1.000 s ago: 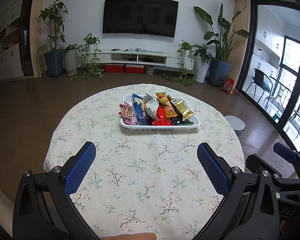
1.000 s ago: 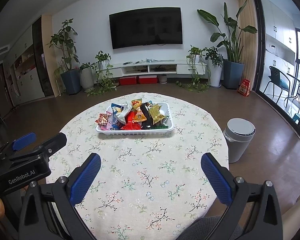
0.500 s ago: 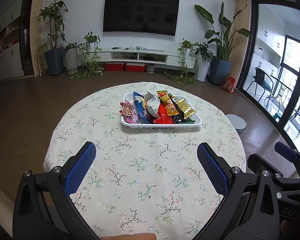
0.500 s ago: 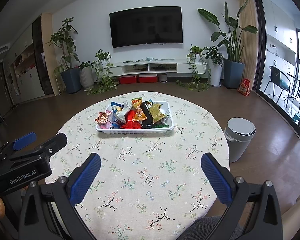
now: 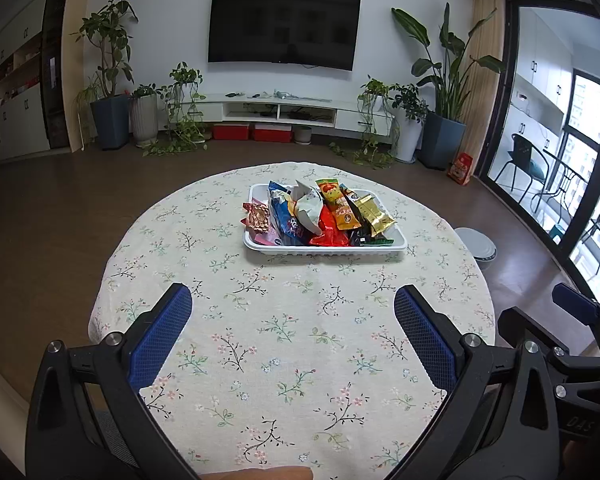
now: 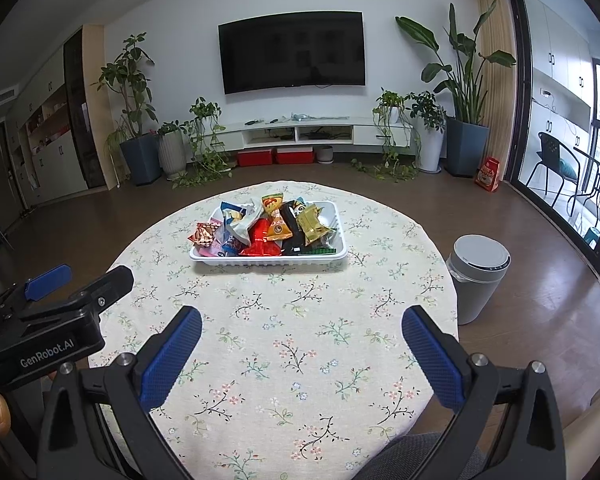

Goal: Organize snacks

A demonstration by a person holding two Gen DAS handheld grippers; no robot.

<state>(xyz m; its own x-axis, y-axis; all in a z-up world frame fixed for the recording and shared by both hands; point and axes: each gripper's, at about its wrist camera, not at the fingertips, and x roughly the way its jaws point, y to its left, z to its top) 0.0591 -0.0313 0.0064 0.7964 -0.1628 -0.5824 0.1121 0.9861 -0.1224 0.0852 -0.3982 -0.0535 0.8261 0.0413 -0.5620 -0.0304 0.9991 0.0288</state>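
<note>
Round table (image 5: 260, 360) under floral cloth, nearly bare, presumably to leave sorting room. White tray (image 5: 324, 249) toward far side, heaped with snack packets (image 5: 320, 216), probably gathered there for sorting. Left gripper (image 5: 292, 320) and right gripper (image 6: 300, 340) spread wide above near edge, well apart from tray, gripping nothing, touching nothing.

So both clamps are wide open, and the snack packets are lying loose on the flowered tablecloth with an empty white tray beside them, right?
Not quite. The white tray is not empty: the snack packets are piled inside it, as the right wrist view shows. Both the left gripper and right gripper are indeed wide open above the flowered tablecloth.
</note>
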